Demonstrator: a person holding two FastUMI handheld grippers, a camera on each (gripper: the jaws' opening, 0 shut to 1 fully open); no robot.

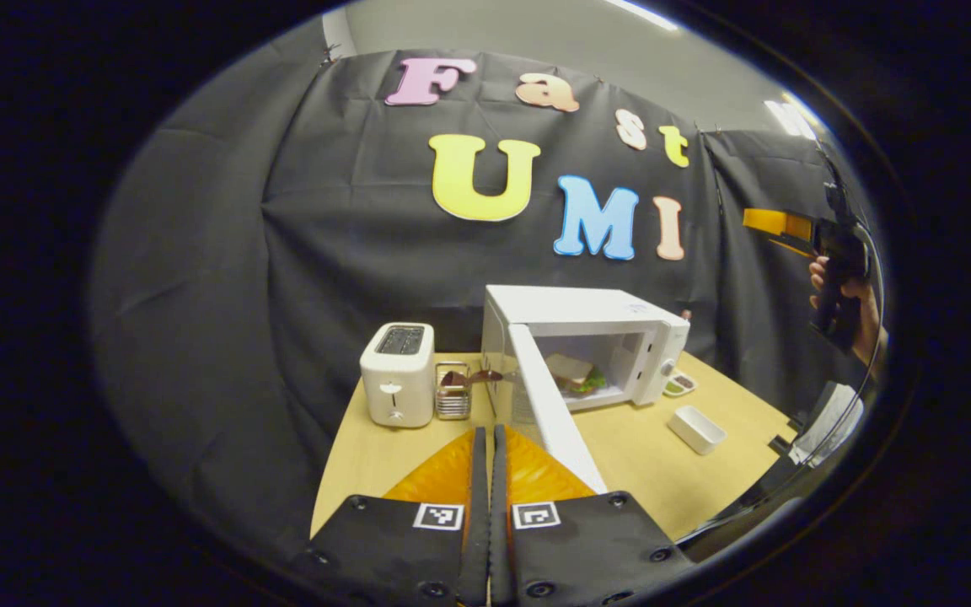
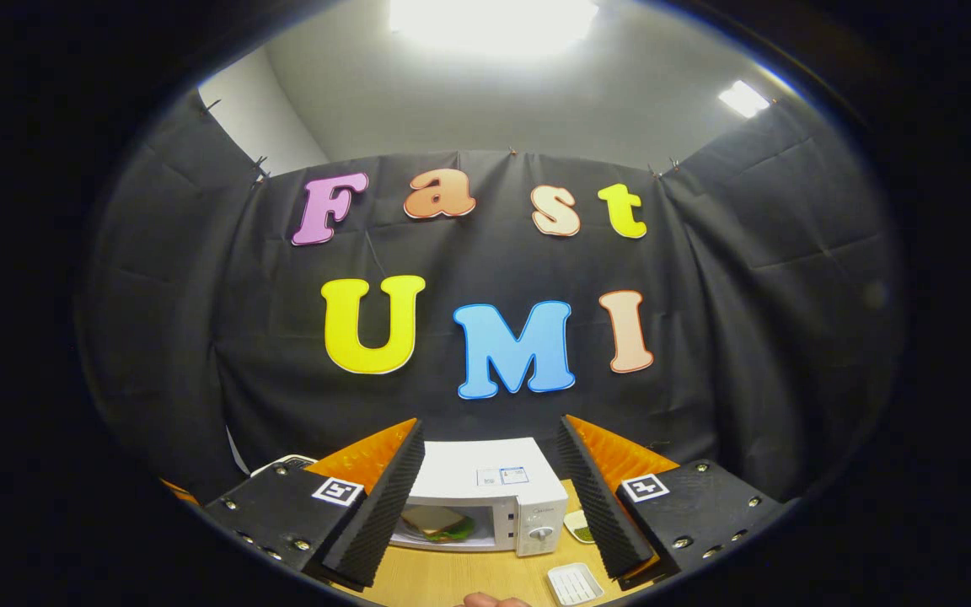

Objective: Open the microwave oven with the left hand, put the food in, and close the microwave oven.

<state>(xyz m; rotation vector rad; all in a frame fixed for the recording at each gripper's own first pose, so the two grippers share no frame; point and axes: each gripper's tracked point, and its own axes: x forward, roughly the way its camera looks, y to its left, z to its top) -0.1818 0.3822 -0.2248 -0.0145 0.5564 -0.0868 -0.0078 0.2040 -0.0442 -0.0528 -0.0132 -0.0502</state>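
The white microwave [image 1: 595,314] stands on the wooden table [image 1: 367,459] with its door [image 1: 551,413] swung wide open toward me. A sandwich [image 1: 574,373] lies inside the cavity. My left gripper [image 1: 490,434] is shut with nothing between its fingers, low in front of the door's near edge and just left of it. A hand [image 1: 844,291] holds my right gripper [image 1: 776,226] high at the far right. In the right gripper view the right gripper [image 2: 490,426] stands open above the microwave [image 2: 485,476], and the sandwich [image 2: 439,523] shows through the opening.
A white toaster [image 1: 399,373] and a small metal rack [image 1: 453,392] stand left of the microwave. A white rectangular tray [image 1: 696,428] and a small dish [image 1: 681,384] lie to its right on the table. Black cloth closes off the back.
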